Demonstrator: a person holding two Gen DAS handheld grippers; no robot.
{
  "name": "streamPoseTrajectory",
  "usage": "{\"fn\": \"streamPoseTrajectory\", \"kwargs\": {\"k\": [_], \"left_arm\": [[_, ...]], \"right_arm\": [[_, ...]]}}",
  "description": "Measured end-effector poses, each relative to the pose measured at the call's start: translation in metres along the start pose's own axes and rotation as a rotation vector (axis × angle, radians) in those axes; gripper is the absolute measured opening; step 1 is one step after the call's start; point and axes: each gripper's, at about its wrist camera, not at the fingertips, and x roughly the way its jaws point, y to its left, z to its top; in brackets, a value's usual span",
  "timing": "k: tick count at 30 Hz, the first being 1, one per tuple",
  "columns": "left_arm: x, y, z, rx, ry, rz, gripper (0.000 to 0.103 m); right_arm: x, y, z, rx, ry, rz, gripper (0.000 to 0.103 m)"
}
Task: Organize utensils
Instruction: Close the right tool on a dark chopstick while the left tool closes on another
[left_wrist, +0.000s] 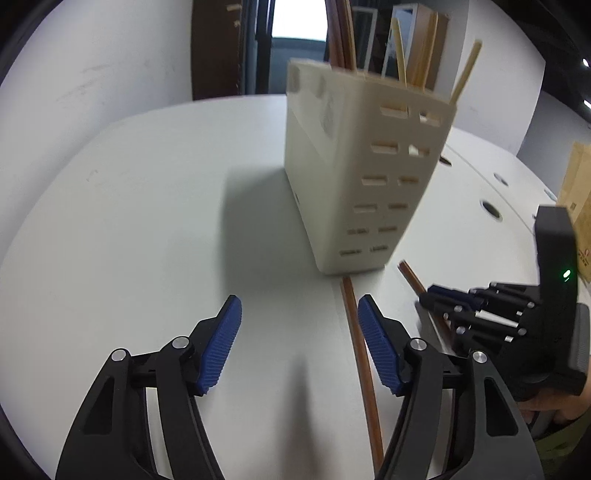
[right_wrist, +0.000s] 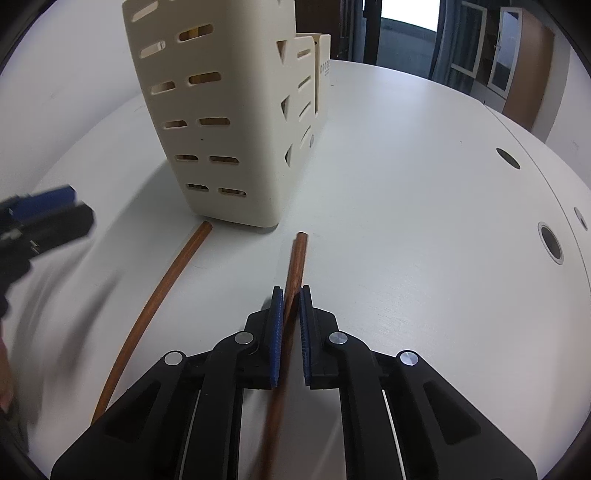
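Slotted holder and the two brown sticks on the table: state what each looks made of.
Holder: cream moulded plastic, matte, by its rounded corners and clean-cut slots. Stick in the right gripper, namely the gripped chopstick, and the loose chopstick: reddish-brown, faint sheen, probably wood or lacquered bamboo; grain unclear.

Right wrist view: left tongs (right_wrist: 40, 218) smeared by motion blur at left edge, mostly cut off. Brown chopstick (right_wrist: 295, 266) lower part blurred, hidden under the right tongs (right_wrist: 291, 325). Second chopstick (right_wrist: 162, 295) runs behind the tong frame, bottom left. Left wrist view: holder (left_wrist: 332, 177) soft w/ blur; sticks inside it (left_wrist: 399, 62) only tops show. Paper bag (left_wrist: 578, 192) cut off, right edge.
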Motion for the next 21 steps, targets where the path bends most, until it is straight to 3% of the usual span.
{"fn": "streamPoseTrajectory", "kwargs": {"k": [8,14,21], "left_arm": [[0.024,-0.028,-0.009,0.093,0.084,0.005,0.060],[0.038,-0.041,-0.013,0.133,0.125,0.010,0.055],[0.049,-0.051,-0.011,0.169,0.159,0.019,0.027]], "right_arm": [[-0.003,0.009,-0.002,0.023,0.009,0.030,0.008],[0.009,-0.023,0.018,0.047,0.023,0.051,0.008],[0.008,-0.019,0.017,0.047,0.019,0.047,0.008]]}}
